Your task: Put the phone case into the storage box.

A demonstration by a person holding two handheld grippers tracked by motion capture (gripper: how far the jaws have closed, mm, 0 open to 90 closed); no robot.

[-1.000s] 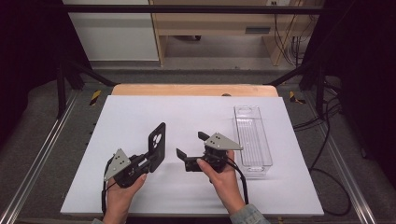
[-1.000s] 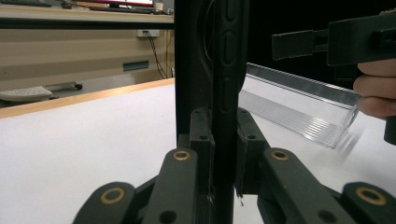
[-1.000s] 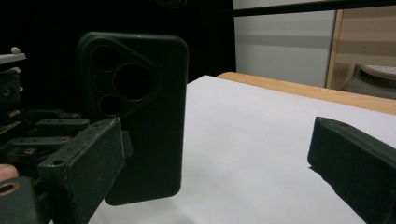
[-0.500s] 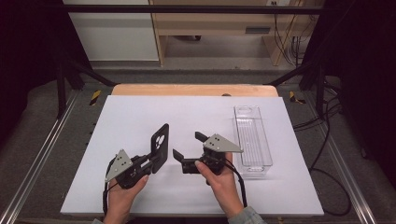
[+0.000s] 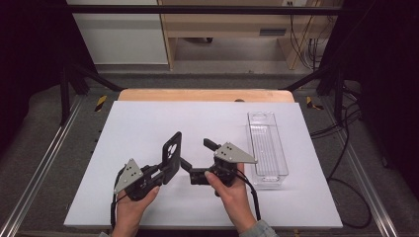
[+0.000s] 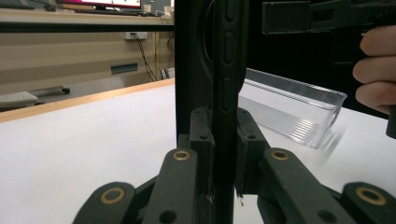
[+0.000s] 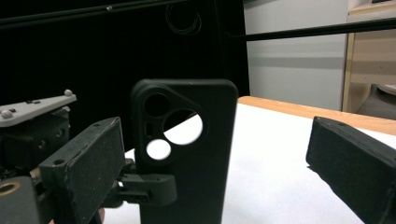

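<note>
Beside the clear tray, the left hand-held gripper is clamping the upright phone case; the right hand-held gripper is gaping open, nearing it.

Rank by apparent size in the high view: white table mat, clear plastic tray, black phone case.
1. White table mat, by far the largest.
2. Clear plastic tray.
3. Black phone case, clamped upright in the left gripper and seen at an angle, so it may look smaller than it is.
</note>
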